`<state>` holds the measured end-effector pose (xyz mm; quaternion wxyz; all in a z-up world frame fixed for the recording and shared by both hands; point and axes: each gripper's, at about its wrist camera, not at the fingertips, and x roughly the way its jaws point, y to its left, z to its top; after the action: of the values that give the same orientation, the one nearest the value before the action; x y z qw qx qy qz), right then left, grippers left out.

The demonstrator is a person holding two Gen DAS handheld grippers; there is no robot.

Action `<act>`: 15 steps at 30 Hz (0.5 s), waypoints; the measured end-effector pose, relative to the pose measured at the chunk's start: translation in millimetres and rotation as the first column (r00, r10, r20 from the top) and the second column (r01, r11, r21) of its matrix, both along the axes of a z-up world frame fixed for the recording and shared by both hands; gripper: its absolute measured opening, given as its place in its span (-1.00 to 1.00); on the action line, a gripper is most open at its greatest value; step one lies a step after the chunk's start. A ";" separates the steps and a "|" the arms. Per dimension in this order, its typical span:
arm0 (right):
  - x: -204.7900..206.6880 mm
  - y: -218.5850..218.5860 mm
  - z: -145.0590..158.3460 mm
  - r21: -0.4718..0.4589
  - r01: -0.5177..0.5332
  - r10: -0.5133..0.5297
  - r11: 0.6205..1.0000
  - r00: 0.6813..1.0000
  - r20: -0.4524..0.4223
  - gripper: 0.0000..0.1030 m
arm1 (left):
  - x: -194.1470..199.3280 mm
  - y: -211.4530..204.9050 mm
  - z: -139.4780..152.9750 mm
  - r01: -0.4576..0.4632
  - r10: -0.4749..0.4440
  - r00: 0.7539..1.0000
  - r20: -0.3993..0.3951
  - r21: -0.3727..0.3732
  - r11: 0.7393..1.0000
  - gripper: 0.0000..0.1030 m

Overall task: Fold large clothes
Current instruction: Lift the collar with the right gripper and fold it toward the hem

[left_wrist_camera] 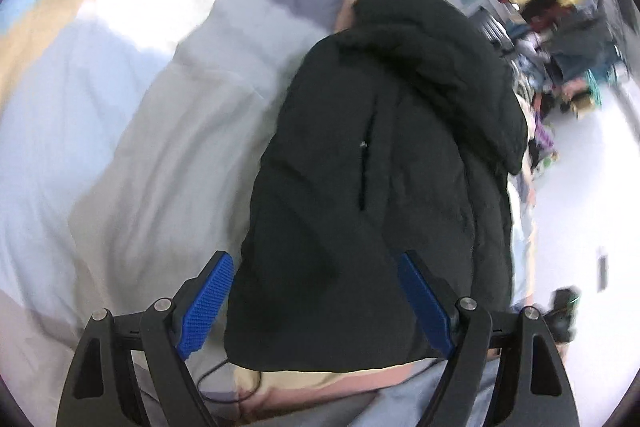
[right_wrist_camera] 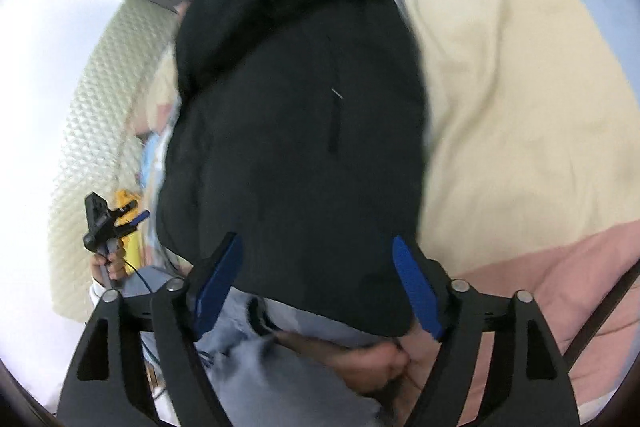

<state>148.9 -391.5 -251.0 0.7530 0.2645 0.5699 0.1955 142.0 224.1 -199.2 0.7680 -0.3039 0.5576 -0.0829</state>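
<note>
Black padded jacket lying folded near the bed's edge on a pastel striped blanket, left claw and right claw both hovering spread wide, gripping nothing.

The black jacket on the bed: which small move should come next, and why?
Probably lower the left gripper onto the near hem and close it. Both grippers are open and hold nothing; the right gripper also hangs over that edge. The black jacket lies as a narrow bundle on the striped bedcover, so a lengthwise fold seems due.
</note>
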 end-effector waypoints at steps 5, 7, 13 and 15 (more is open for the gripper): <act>-0.1 10.6 -31.1 -0.028 -0.084 0.084 0.996 0.996 -0.006 0.56 | 2.6 1.7 -11.8 -0.011 0.008 0.999 -0.041 -0.052 0.999 0.63; 1.6 11.0 -41.1 0.009 -0.106 0.107 0.994 0.994 -0.014 0.56 | 6.7 2.4 -19.6 -0.021 0.017 0.997 -0.072 -0.052 0.998 0.63; 9.3 22.7 -56.5 0.078 -0.233 0.236 0.969 0.971 -0.029 0.68 | 16.7 4.9 -39.3 -0.053 0.045 0.986 -0.158 -0.043 0.998 0.63; 11.0 27.4 -50.7 0.076 -0.264 0.265 0.961 0.964 0.003 0.68 | 20.1 1.7 -47.3 -0.033 0.020 0.982 -0.189 -0.065 0.997 0.63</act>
<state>159.9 -364.1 -301.6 0.7074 0.2152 0.5950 0.3150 162.0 225.8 -246.5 0.7022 -0.3439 0.6203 -0.0626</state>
